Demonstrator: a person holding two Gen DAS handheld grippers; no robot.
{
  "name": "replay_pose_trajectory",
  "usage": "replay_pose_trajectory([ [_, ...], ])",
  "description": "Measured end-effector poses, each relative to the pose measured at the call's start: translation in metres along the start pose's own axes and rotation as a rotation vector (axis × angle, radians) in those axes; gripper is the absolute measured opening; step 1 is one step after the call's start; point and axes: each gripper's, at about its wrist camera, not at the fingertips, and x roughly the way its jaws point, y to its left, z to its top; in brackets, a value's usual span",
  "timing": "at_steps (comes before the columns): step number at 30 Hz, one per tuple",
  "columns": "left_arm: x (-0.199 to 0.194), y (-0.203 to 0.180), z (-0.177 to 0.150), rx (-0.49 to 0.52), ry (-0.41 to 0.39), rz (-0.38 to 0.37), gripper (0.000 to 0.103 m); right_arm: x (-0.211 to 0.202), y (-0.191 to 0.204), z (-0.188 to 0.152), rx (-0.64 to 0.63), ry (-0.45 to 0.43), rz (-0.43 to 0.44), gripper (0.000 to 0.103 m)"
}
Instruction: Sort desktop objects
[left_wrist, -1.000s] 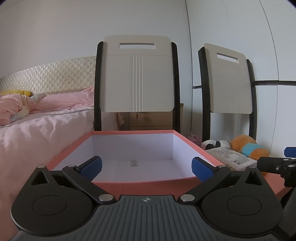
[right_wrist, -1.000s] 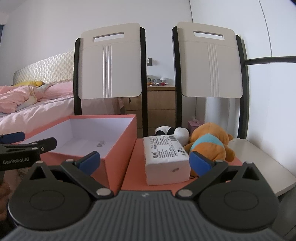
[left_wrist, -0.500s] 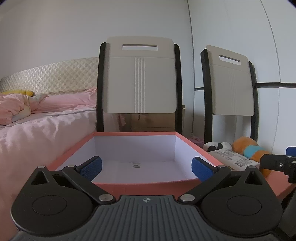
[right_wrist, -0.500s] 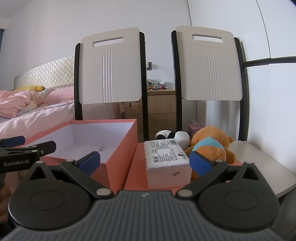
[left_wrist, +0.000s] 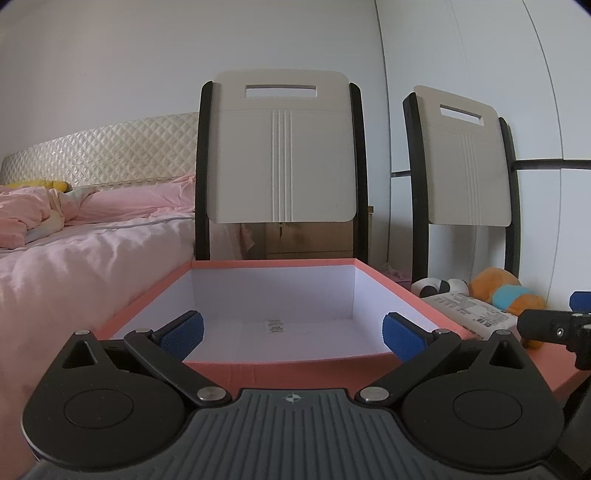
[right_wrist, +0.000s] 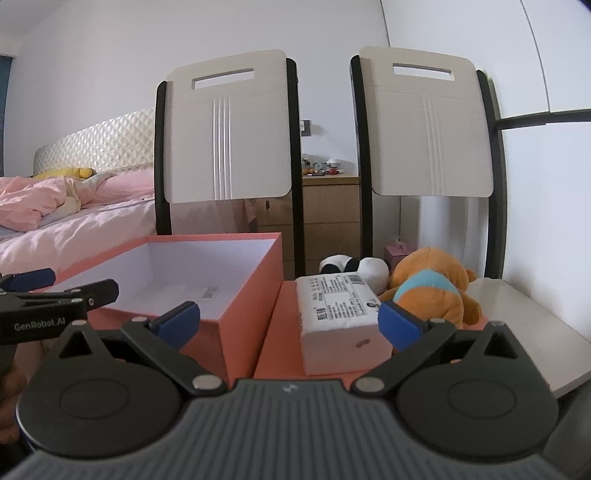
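Bedside desk: your view has crept toward the orange box (left_wrist: 284, 365); both grippers (left_wrist: 291, 334) (right_wrist: 288, 321) gape wide, empty, sorting unstarted.

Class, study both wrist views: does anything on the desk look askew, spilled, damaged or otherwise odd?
Nothing is spilled or broken. The white tissue pack has a small dark mark on its near end. The orange plush toy lies on its side beside the pack, unsorted, while the orange box holds only a small label.
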Motion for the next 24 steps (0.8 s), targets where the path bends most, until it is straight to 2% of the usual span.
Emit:
replay_pose_trajectory([
  [24,0.0073,-0.0018,-0.0046,0.0,0.004,0.012,0.103,0.0025,-0.0045,-0.0007,0.014,-0.01,-0.006,0.103],
])
